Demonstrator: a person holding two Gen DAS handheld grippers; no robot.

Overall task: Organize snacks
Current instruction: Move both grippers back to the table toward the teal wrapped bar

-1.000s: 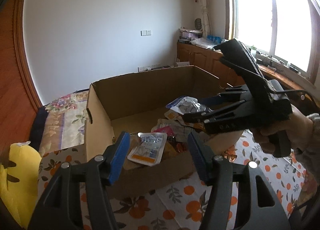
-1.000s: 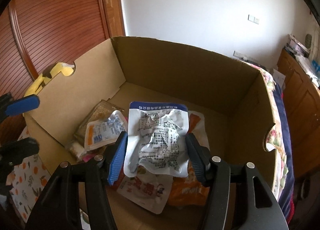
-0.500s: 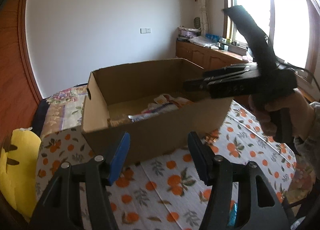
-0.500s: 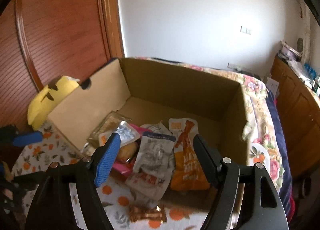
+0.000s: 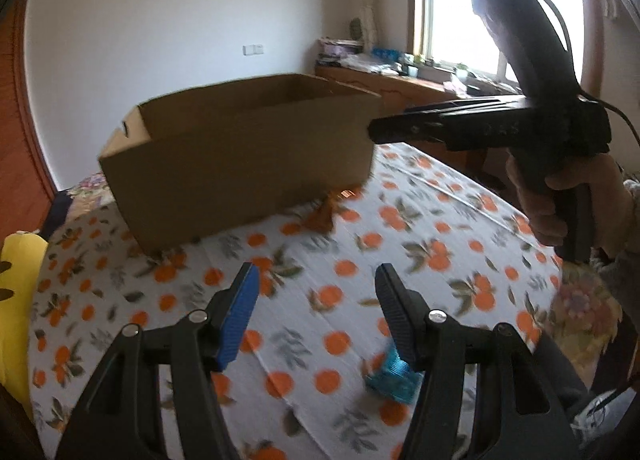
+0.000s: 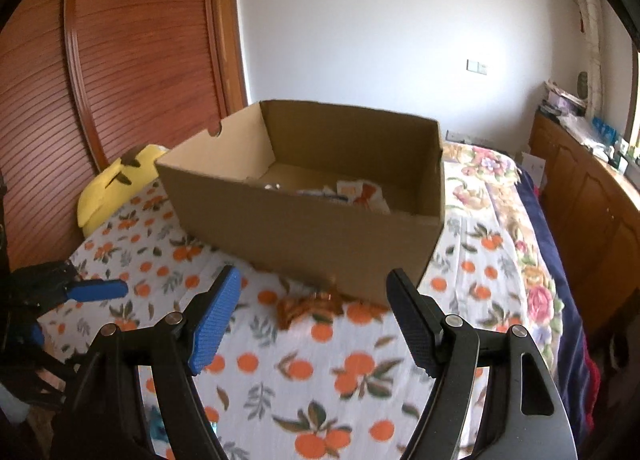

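Right wrist view: both the left gripper [image 5: 314, 310] and right gripper [image 6: 314, 318] stand wide and empty, so the orange-brown snack wrapper [image 6: 308, 306] tucked against the open brown cardboard box [image 6: 320, 227] on the orange-print cloth [image 6: 360, 380] risks a fumbled pinch.

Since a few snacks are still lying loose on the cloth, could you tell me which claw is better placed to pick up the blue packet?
The left claw: it is open and empty, and the blue packet lies just beneath its right finger. The right claw faces the orange wrapper by the cardboard box instead.
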